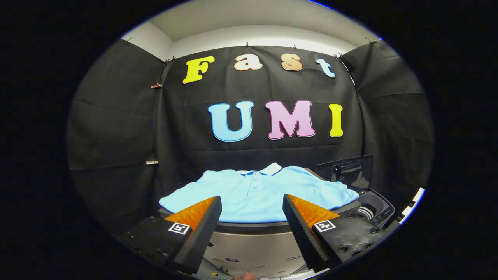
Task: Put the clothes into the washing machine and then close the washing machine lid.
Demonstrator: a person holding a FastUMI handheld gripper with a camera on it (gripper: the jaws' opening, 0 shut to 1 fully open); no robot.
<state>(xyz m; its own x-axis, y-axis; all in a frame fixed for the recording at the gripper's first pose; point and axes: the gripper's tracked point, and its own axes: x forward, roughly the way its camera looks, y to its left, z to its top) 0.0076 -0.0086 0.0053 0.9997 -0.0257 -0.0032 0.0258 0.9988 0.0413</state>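
A light blue polo shirt (256, 194) with a white collar and small buttons lies spread flat on a raised grey surface (249, 227), just beyond my fingers. My gripper (252, 201) is open, fingers wide apart, with nothing between them; the shirt's lower part shows through the gap. To the right of the shirt stands the washing machine (375, 208), its dark lid (346, 171) raised upright and the drum opening showing below it.
Black cloth walls close the booth at the back and on both sides. The grey front of the surface (249, 249) drops away below my fingers. A fingertip of a person's hand (245, 276) shows beneath the gripper.
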